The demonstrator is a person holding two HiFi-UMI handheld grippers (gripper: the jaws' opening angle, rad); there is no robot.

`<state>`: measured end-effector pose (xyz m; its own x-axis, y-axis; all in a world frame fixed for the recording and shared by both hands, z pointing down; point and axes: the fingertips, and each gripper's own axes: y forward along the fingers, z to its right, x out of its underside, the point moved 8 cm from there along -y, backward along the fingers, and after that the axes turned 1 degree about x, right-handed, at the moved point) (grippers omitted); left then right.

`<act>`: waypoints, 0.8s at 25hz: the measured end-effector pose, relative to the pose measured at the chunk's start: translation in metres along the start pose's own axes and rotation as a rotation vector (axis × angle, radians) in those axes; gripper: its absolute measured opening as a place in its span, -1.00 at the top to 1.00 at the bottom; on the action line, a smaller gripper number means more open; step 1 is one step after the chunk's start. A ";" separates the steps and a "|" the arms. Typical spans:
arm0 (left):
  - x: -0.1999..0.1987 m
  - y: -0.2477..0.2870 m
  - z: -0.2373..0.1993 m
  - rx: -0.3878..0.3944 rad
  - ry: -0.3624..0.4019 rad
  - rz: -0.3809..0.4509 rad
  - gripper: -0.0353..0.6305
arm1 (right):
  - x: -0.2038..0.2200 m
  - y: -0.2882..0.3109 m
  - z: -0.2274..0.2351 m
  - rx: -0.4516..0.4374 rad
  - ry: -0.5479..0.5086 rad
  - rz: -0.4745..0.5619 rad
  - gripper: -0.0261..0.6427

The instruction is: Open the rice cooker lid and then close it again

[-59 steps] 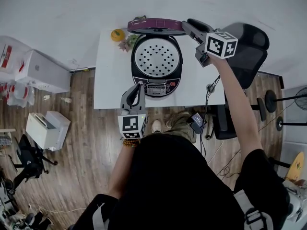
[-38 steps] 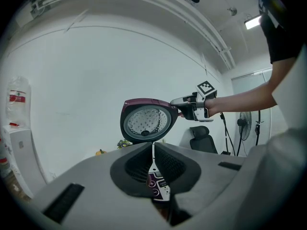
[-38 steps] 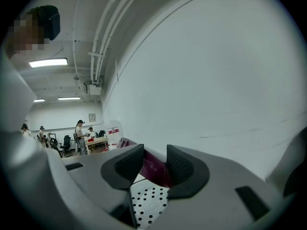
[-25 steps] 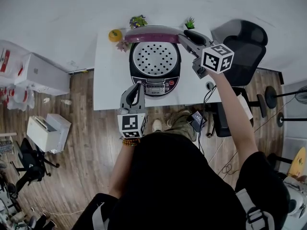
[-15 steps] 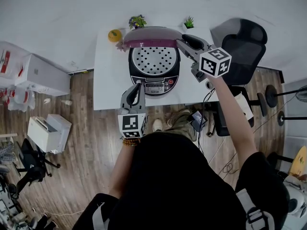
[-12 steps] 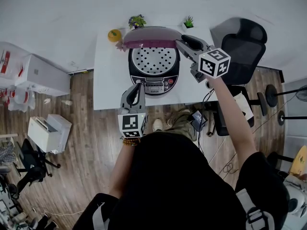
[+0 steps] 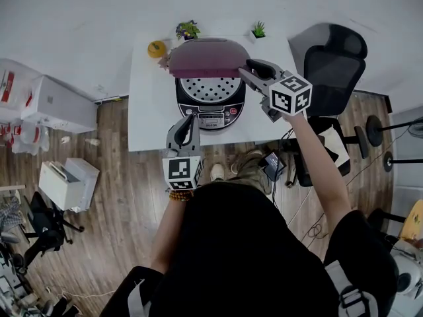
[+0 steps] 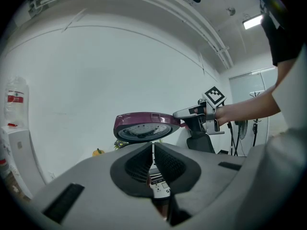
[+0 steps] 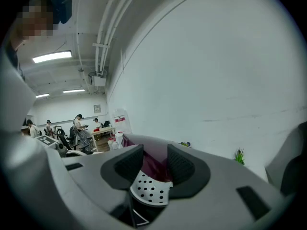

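Maroon domed lid (image 7: 201,59) of the black-and-silver rice cooker (image 7: 210,113) stands half-way, hinged at the back and tilted over the pot. Its perforated silver inner plate (image 7: 209,88) shows underneath. The cooker sits at the middle of the white table (image 7: 149,114), control panel facing the person. Right claw (image 7: 246,69) is at the lid's right rim. From its own view the two pads pinch that rim, maroon shell and dotted plate (image 9: 149,188) filling the gap. Left claw (image 7: 190,119) hangs low at the table's near edge, just short of the panel, pads pressed together on nothing, touching nothing. Round orange fruit (image 7: 157,48) and two small potted plants (image 7: 189,30) stand behind the cooker by the wall, and a black office chair (image 7: 338,57) is off to the right. Closing looks part done. Risks as I judge them: the hold is off-centre on a smooth curved rim, so the pads may slide off and the lid could spring up or drop. A one-sided push could skew the lid so the latch fails to catch, or nudge the unbraced cooker across the table.
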<state>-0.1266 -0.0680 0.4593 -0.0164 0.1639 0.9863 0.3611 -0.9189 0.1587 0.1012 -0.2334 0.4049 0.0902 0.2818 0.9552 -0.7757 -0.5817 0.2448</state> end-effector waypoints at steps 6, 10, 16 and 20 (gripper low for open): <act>-0.002 0.004 0.005 0.011 0.008 -0.003 0.79 | 0.013 -0.002 -0.004 -0.012 -0.017 -0.044 0.44; -0.001 0.003 0.005 0.009 0.008 -0.003 0.79 | 0.027 -0.003 -0.008 -0.024 -0.033 -0.082 0.43; 0.000 0.004 0.004 0.007 0.005 -0.005 0.79 | 0.041 -0.003 -0.011 -0.022 -0.042 -0.114 0.43; 0.000 0.005 0.004 0.009 0.005 -0.006 0.79 | 0.050 -0.002 -0.013 -0.024 -0.046 -0.146 0.43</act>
<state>-0.1207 -0.0709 0.4597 -0.0235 0.1674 0.9856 0.3691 -0.9148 0.1642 0.0994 -0.2079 0.4499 0.2315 0.3260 0.9166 -0.7668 -0.5188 0.3781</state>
